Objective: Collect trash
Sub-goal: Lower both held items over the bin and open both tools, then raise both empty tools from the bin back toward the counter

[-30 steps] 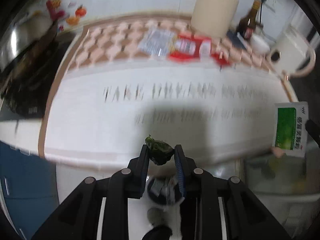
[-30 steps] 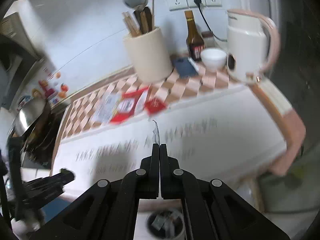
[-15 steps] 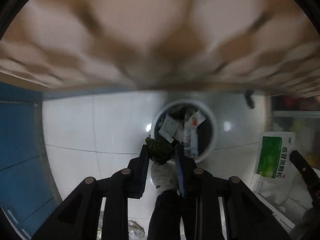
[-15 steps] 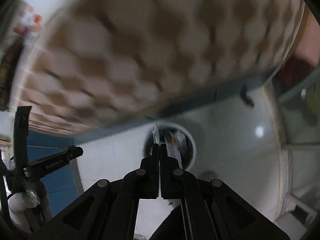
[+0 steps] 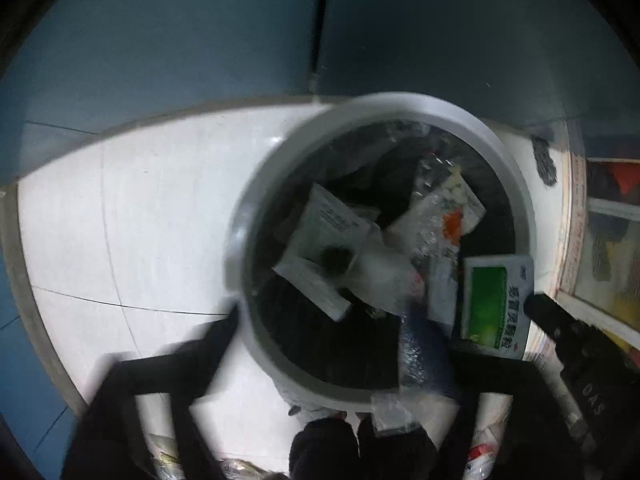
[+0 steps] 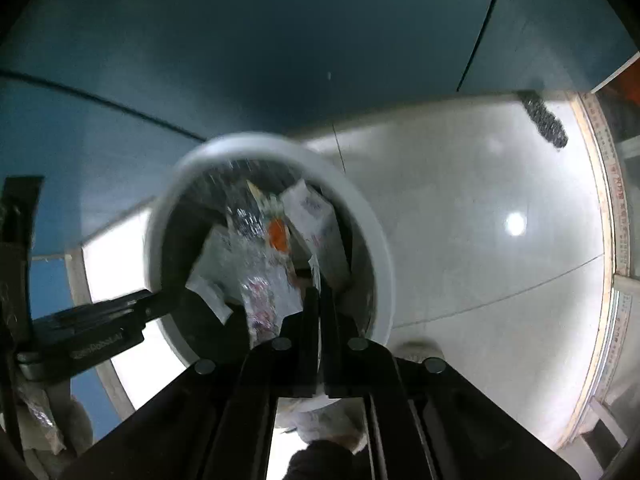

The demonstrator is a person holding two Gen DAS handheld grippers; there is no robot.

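Grey bin (image 5: 520, 200) holds wrappers (image 5: 324, 236); left hand-held gripper (image 5: 320, 344) spread; right (image 6: 320, 304) pinching green packet (image 5: 494, 304).

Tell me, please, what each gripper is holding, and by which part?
The right gripper pinches the green-and-white packet by one edge, over the bin. The left gripper, though blurred, looks open and holds nothing.

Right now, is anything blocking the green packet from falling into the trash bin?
Nothing visible is. The right gripper holds the green packet above the trash bin, near its rim. The bin has no lid on, only other wrappers inside.
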